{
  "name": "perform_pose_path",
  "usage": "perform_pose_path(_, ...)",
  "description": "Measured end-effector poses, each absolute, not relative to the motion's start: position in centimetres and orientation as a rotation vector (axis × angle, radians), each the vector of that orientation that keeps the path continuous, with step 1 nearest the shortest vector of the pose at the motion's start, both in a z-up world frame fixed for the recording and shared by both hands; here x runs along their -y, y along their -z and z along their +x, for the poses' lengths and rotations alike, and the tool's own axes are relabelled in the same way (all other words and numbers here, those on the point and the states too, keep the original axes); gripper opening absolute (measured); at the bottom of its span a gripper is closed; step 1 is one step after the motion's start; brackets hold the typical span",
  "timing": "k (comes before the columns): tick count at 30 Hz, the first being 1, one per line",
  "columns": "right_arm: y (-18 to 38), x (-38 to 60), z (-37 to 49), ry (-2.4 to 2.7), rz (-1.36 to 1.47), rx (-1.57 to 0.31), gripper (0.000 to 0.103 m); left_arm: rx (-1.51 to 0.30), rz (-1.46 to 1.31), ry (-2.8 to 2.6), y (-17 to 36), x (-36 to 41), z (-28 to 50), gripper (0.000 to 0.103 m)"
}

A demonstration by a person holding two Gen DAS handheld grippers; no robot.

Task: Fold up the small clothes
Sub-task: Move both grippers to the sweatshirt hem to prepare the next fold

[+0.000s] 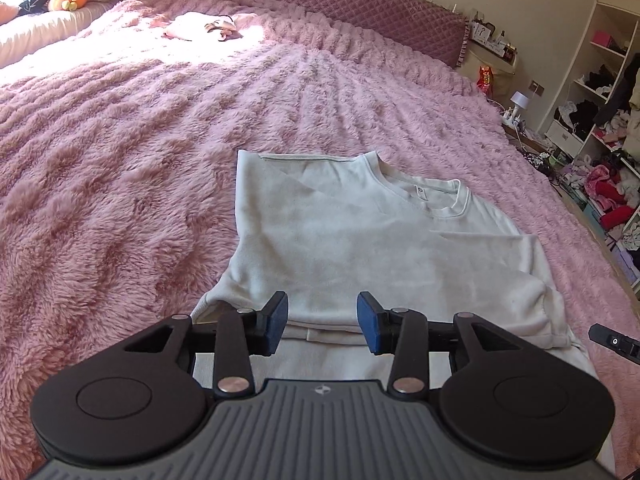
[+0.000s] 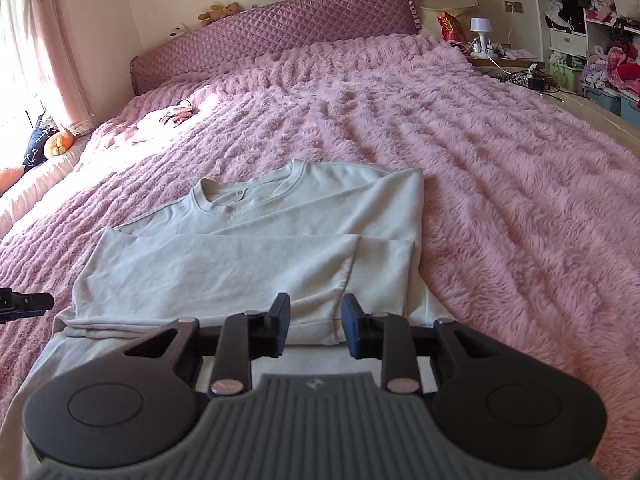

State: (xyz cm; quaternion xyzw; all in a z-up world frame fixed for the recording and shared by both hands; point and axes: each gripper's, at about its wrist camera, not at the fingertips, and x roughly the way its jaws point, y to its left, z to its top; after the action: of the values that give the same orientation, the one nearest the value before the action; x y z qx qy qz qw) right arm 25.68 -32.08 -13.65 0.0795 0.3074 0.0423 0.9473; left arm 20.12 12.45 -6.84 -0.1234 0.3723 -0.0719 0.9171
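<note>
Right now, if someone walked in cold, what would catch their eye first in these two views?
First, the white sweatshirt lying flat in the middle of the fluffy pink blanket, its sides and sleeves already folded in over the body. Then the two grippers at its near end: the left gripper and the right gripper both sit with jaws apart, gripping nothing. Beyond the bed's right edge, cluttered shelves of clothes draw the eye.

A fuzzy pink blanket (image 2: 500,168) covers the bed below a quilted headboard (image 2: 272,36).

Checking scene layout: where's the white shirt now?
In both wrist views the white shirt lies partly folded on the pink blanket, just ahead of both open grippers.
</note>
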Motion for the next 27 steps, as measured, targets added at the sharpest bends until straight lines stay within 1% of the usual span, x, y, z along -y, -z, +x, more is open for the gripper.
perform_pose_path(1, 12.9, 31.9, 24.3, -0.103, 0.161, -0.612, 0.034, -0.766, -0.262, 0.159, 6.4, -12.6, 18.9, 0.059)
perform_pose_path(3, 11.7, 31.8, 20.9, -0.146, 0.161, -0.593, 0.035, -0.762, -0.277, 0.184, 5.7, -12.8, 15.7, 0.063)
perform_pose_path(6, 10.8, 32.0, 15.9, -0.181, 0.149, -0.583, 0.038, -0.780, -0.274, 0.212, 5.6, -13.3, 11.3, 0.063)
perform_pose_path(8, 10.7, 32.4, 13.2, -0.193, 0.147, -0.585, 0.043, -0.803, -0.277, 0.217, 6.1, -13.8, 8.7, 0.063)
perform_pose_path(12, 11.5, 34.5, 7.8, -0.177, 0.148, -0.640, 0.043, -0.871, -0.305, 0.185, 7.7, -15.7, 4.6, 0.063)
perform_pose_path(17, 13.6, 37.7, 3.4, -0.128, 0.141, -0.744, 0.043, -0.947, -0.400, 0.109, 10.0, -19.1, 1.2, 0.063)
perform_pose_path(23, 16.1, 40.0, 1.2, -0.086, 0.236, -0.839, 0.043, -1.008, -0.508, 0.070, 11.9, -21.1, -0.4, 0.063)
perform_pose_path(27, 17.0, 39.5, 1.2, -0.103, 0.260, -0.867, 0.043, -1.025, -0.500, 0.084, 12.4, -20.7, -0.1, 0.063)
